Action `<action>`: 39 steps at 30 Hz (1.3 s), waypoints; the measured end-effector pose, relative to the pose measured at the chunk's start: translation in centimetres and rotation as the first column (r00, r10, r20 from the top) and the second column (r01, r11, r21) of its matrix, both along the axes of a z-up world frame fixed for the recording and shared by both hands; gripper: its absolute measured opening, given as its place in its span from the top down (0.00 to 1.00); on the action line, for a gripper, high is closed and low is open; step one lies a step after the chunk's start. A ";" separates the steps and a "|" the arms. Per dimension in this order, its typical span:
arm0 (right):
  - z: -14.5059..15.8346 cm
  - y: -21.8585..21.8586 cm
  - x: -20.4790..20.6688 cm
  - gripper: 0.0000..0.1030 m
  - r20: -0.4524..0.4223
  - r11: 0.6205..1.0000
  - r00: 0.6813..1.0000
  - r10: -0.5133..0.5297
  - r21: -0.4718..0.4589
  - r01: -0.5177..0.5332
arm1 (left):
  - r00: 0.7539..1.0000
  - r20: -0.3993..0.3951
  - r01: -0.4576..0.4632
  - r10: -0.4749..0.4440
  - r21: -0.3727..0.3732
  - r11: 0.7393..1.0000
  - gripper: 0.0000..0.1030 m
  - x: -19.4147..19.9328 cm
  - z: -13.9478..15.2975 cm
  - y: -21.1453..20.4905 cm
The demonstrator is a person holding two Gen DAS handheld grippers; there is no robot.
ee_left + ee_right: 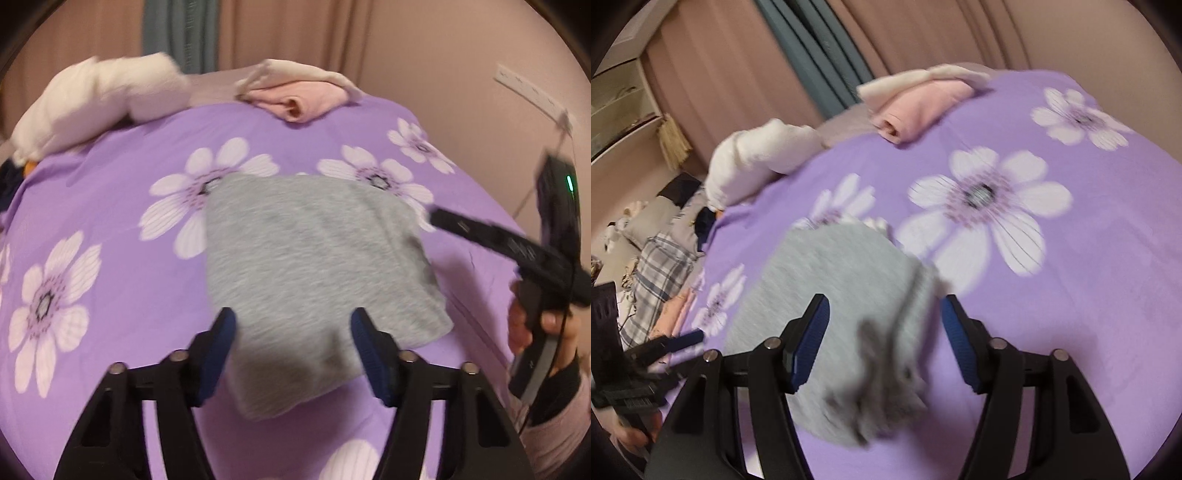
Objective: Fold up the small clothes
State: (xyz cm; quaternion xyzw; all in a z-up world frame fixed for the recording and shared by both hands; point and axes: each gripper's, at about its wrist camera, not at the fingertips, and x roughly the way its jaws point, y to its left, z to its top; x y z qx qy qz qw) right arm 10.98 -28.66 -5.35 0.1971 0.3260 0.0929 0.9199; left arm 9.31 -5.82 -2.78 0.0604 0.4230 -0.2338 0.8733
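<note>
A folded grey garment (306, 266) lies flat on the purple flowered bedcover (122, 206). My left gripper (293, 332) hovers over its near edge, blue pads wide apart and pressing on nothing. In the right wrist view the same grey garment (834, 295) is blurred, with a rumpled near end. My right gripper (884, 332) stands above that end, jaws apart and no cloth pinched between them. The right gripper (443, 221) also shows beside the garment's right edge in the left wrist view, held by a hand (554, 325). The left gripper (683, 341) shows at the garment's left side.
A folded pink and cream pile (299, 96) sits at the far edge of the bed, with a white bundle (96, 103) to its left. Plaid and other clothes (661, 266) lie off the bed's left side. Curtains (820, 48) hang behind.
</note>
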 end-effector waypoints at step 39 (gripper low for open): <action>-4.4 5.4 -2.3 0.85 -0.144 0.972 0.974 0.173 -0.134 -0.193 | 0.970 -0.224 -0.106 0.091 -0.057 0.993 0.61 14.2 -4.0 -3.6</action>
